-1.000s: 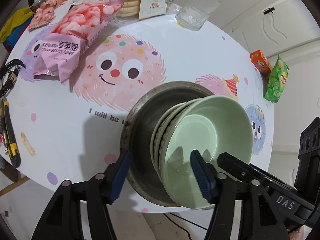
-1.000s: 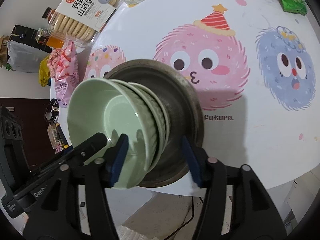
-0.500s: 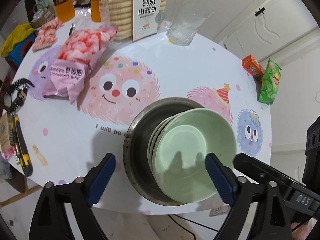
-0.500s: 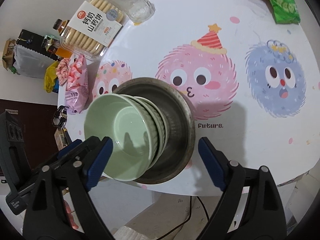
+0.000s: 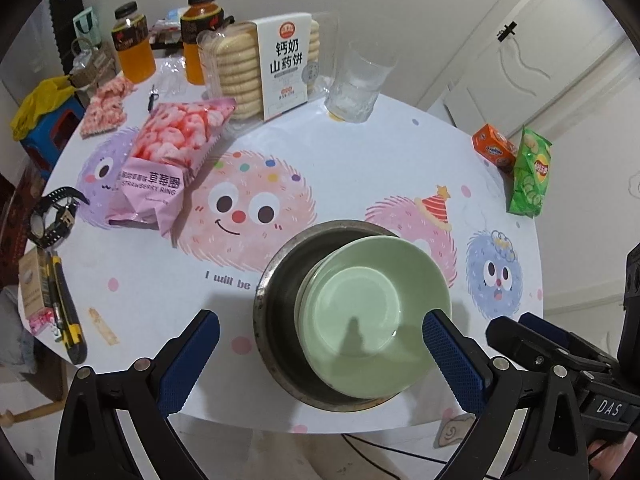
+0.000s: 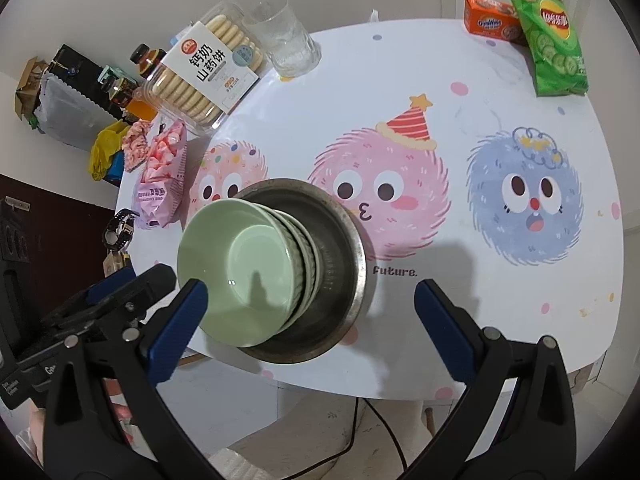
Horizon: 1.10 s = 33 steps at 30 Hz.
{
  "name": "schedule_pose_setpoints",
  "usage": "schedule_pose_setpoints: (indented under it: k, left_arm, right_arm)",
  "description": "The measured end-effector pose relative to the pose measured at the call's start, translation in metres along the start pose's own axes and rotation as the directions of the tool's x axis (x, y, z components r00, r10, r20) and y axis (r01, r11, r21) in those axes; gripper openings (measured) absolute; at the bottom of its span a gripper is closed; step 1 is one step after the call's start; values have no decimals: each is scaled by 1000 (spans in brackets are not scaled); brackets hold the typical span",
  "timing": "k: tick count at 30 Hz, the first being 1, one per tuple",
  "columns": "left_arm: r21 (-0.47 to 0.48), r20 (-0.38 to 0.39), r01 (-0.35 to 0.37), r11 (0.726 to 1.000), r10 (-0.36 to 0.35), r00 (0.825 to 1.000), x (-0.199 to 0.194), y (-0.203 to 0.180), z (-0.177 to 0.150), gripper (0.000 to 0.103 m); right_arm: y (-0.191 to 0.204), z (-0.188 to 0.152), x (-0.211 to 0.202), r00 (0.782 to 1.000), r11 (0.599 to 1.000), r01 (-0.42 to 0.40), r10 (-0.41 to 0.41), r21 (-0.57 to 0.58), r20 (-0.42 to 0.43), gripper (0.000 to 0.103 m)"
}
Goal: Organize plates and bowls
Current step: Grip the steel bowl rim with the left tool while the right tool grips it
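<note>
A stack of pale green bowls (image 5: 372, 312) sits nested inside a grey metal basin (image 5: 276, 292) near the table's front edge. The stack also shows in the right wrist view (image 6: 244, 264), inside the basin (image 6: 340, 240). My left gripper (image 5: 320, 356) is open and empty, raised above and in front of the stack, its blue pads wide on either side. My right gripper (image 6: 308, 316) is open and empty too, raised over the basin's near rim. Each gripper shows at the edge of the other's view.
On the round cartoon-print table (image 5: 360, 160): a pink strawberry ring bag (image 5: 168, 164), a biscuit box (image 5: 272, 68), a glass (image 5: 356, 80), two juice bottles (image 5: 132, 44), an orange box (image 5: 494, 148), a green chip bag (image 5: 530, 172), a watch and a utility knife (image 5: 64, 312) at left.
Both grippers opened wide and pulled up and back from the bowl stack, which stays in the basin. More of the table shows now.
</note>
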<state>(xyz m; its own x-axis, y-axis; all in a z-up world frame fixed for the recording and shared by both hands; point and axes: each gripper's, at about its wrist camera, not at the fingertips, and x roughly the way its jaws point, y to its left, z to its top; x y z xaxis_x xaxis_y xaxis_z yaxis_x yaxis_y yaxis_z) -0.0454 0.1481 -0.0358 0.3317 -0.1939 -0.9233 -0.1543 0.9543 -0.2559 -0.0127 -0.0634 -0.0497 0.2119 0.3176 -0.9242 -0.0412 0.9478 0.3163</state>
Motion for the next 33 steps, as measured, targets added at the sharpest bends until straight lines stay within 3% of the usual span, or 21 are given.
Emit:
schedule_pose_setpoints:
  k: [13, 17, 22, 26, 29, 33]
  left_arm:
    - [2, 29, -18, 1000, 18, 999, -10, 5, -7, 103]
    - [9, 43, -73, 997, 73, 996, -12, 24, -11, 103]
    - [-35, -31, -86, 996, 85, 996, 6, 68, -22, 103]
    - [-106, -114, -64, 992, 52, 992, 31, 98, -29, 103]
    - [-126, -149, -93, 988, 74, 986, 48, 112, -32, 103]
    - [-148, -170, -34, 988, 8, 985, 63, 118, -29, 102]
  right_arm:
    - [-13, -9, -10, 999, 1000, 12, -12, 1, 31, 103]
    - [-22, -15, -11, 998, 999, 44, -43, -10, 41, 103]
    - [-42, -23, 1, 998, 998, 57, -57, 16, 9, 103]
    - [-56, -28, 20, 998, 996, 59, -56, 65, -34, 103]
    - [-60, -29, 31, 996, 994, 78, -74, 71, -54, 103]
    - [-65, -30, 48, 994, 993, 81, -74, 82, -83, 103]
